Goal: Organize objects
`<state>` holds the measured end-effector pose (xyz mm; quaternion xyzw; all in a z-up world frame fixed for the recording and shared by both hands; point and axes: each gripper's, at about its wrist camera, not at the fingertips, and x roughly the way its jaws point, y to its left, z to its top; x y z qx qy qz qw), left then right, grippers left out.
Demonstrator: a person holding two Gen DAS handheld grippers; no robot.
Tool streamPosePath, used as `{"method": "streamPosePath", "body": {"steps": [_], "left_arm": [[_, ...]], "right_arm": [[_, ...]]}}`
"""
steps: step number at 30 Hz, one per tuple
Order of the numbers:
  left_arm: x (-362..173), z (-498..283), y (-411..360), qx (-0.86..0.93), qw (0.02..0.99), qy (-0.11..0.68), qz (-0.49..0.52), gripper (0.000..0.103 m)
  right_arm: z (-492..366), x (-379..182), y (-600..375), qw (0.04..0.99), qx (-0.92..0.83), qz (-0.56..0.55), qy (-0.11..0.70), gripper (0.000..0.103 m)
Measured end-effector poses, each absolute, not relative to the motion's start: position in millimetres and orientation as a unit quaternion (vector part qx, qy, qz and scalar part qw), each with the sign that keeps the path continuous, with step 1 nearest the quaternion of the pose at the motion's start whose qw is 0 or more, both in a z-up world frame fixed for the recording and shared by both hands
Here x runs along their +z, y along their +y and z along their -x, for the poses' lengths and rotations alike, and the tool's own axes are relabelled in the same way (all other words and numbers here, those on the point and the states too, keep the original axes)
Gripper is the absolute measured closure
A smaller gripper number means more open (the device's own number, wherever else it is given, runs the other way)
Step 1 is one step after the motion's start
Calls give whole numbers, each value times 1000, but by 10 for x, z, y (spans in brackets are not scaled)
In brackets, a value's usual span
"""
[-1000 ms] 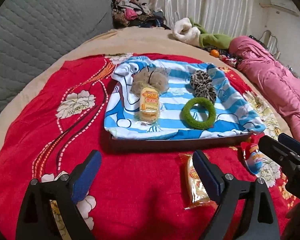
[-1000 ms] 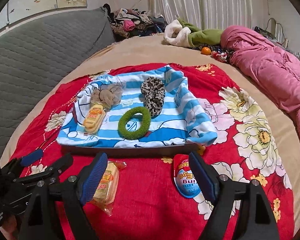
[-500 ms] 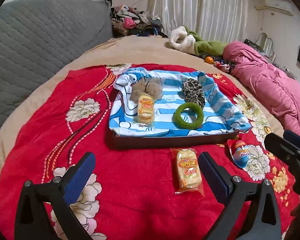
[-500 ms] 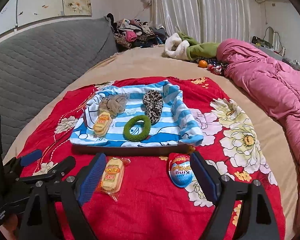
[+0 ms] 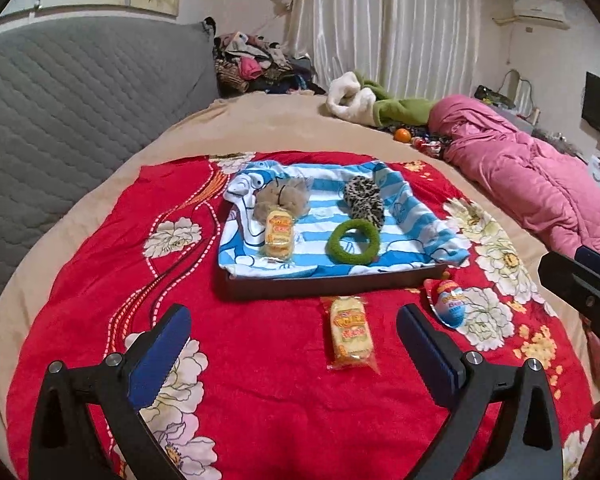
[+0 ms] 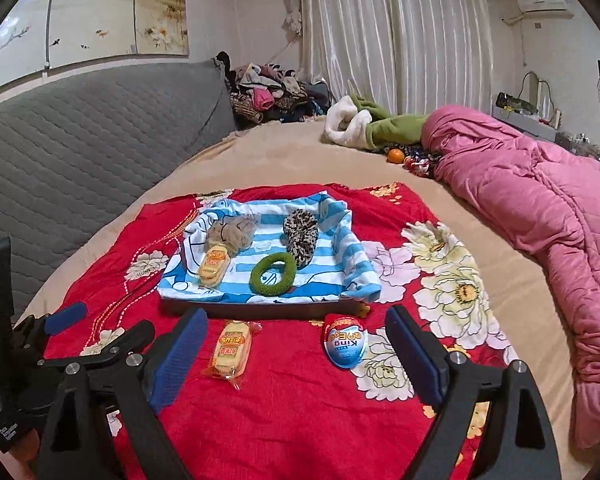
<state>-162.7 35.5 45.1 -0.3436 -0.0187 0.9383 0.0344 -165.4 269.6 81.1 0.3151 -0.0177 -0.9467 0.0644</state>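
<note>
Both wrist views look down-forward over bed, side by side; share tray (image 5: 332, 280) (image 6: 260, 310), curtains.

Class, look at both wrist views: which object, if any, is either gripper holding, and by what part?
Nothing is held. The left gripper is open and empty; the right gripper, its jaws opening, is empty too, above the red floral cloth.
</note>
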Motion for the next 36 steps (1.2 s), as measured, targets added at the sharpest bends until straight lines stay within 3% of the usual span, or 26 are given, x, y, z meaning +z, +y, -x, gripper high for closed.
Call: {"method": "streamPosePath", "body": {"steps": [6, 22, 28, 36], "left_arm": [[532, 1480, 396, 939, 39, -13, 340, 1], [755, 1051, 547, 949, 47, 1, 312, 1], [786, 901, 509, 942, 84, -41, 323, 1], [716, 893, 469, 940, 58, -52, 331, 1]], "right_arm": [[1511, 894, 2747, 63, -949, -307, -14, 5], [1168, 1067, 2933, 64, -959, -276, -27, 3], [1061, 1090, 2973, 68, -961, -266, -29, 3], [957, 1059, 2989, 70, -962, -264, -25, 3]]}}
